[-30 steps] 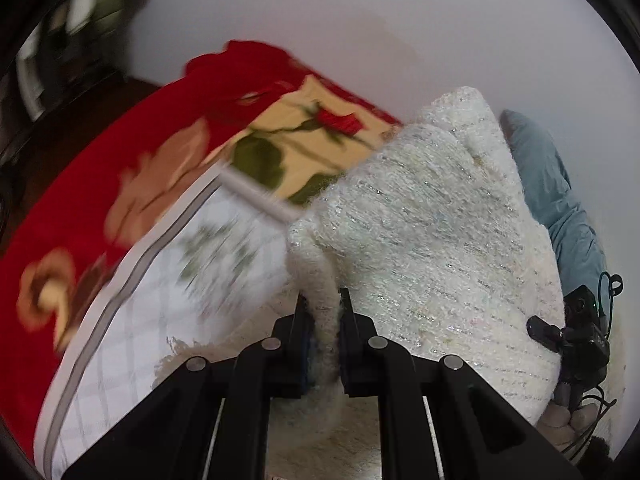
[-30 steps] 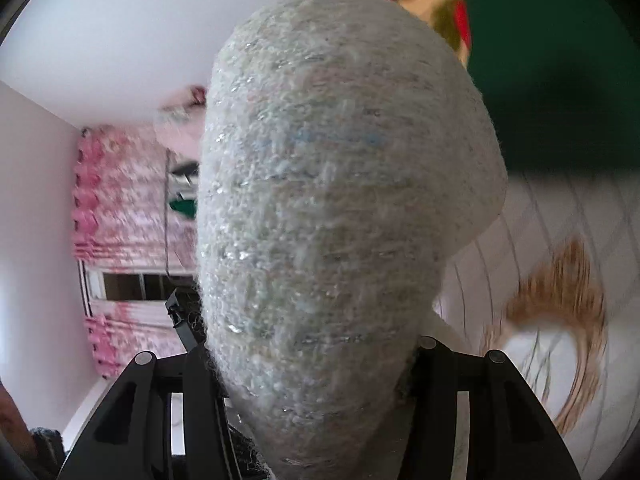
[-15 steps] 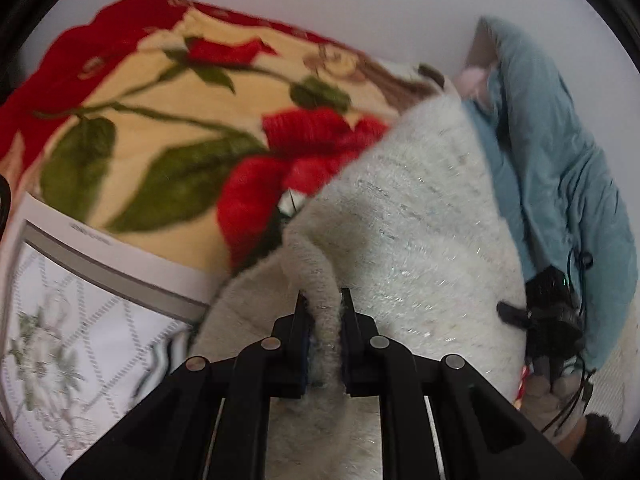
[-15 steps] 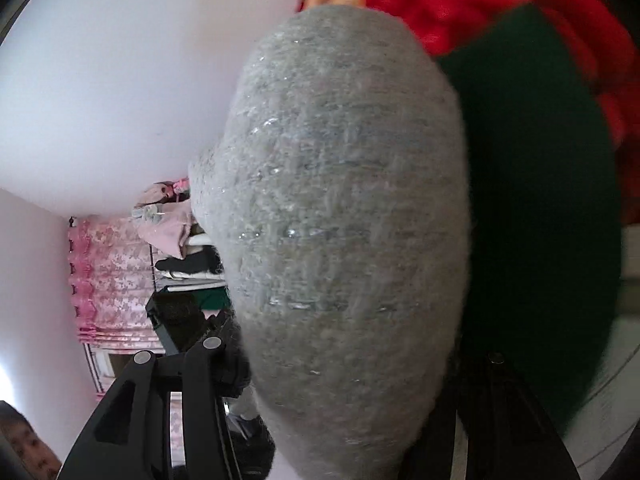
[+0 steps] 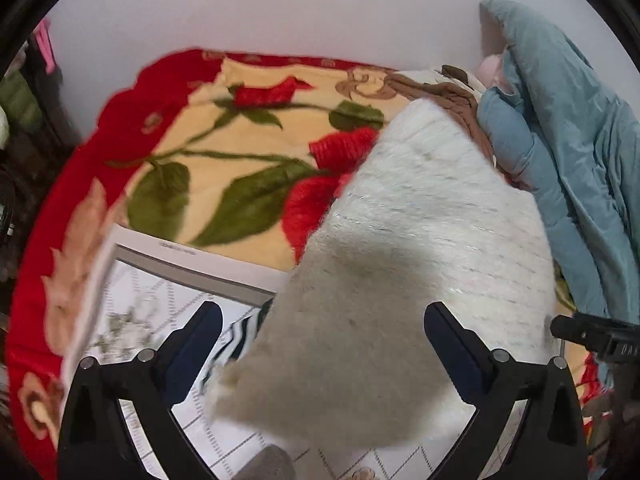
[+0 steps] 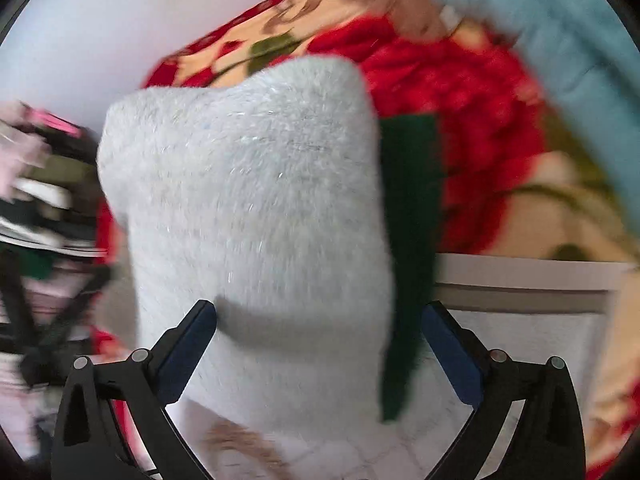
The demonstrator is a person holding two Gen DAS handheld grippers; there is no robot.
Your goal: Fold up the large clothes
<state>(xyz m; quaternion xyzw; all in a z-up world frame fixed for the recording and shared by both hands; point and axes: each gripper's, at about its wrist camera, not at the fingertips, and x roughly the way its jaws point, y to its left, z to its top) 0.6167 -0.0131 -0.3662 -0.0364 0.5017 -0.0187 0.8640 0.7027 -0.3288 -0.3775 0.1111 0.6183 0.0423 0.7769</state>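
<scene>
A fuzzy white knit sweater (image 5: 420, 248) with glinting threads filled frame centre on a plush rose-print blanket (image 5: 224, 152) — left gripper (image 5: 320, 320) and right gripper (image 6: 320, 316) jaws opening wide, sweater between, pads apart from it.

Blurred clothes rack (image 6: 44, 208), blanket (image 5: 240, 168) partly hidden under white sweater (image 5: 400, 280), black device (image 5: 600, 338) cut off at edge

**Sweater lying across the bed**

The sweater (image 5: 420, 264) is lying on the blanket (image 5: 248, 160), overlapping the sheet (image 5: 160, 312) in front. The quilt (image 5: 568, 152) is sitting to its right, against the wall (image 5: 280, 8) behind.
</scene>
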